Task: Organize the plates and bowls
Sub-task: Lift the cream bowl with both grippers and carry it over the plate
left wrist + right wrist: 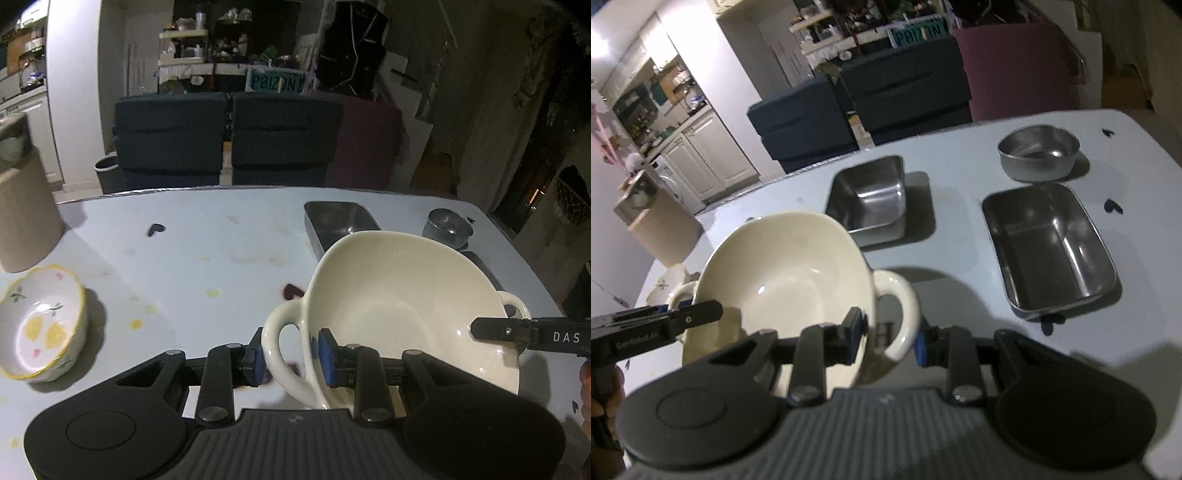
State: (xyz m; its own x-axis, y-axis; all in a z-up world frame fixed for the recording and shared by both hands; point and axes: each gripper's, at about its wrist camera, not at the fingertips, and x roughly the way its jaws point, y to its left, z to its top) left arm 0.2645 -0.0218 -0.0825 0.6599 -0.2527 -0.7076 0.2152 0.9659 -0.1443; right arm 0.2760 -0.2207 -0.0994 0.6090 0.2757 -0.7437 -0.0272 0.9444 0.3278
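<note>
A cream two-handled bowl [399, 302] is held tilted above the grey table [207, 243] by both grippers. My left gripper [290, 356] is shut on the bowl's left handle [277, 343]. My right gripper [890, 338] is shut on the bowl's right handle [899, 314]; the bowl also shows in the right wrist view [783, 269]. A small floral bowl [42, 325] with a yellow rim sits at the left. A square steel tray [868, 194], a rectangular steel tray [1049, 247] and a round steel bowl [1038, 151] stand on the right.
A tan cylindrical container [26, 218] stands at the table's far left. Dark chairs [229, 140] line the far edge. Small dark heart stickers [155, 229] dot the table top.
</note>
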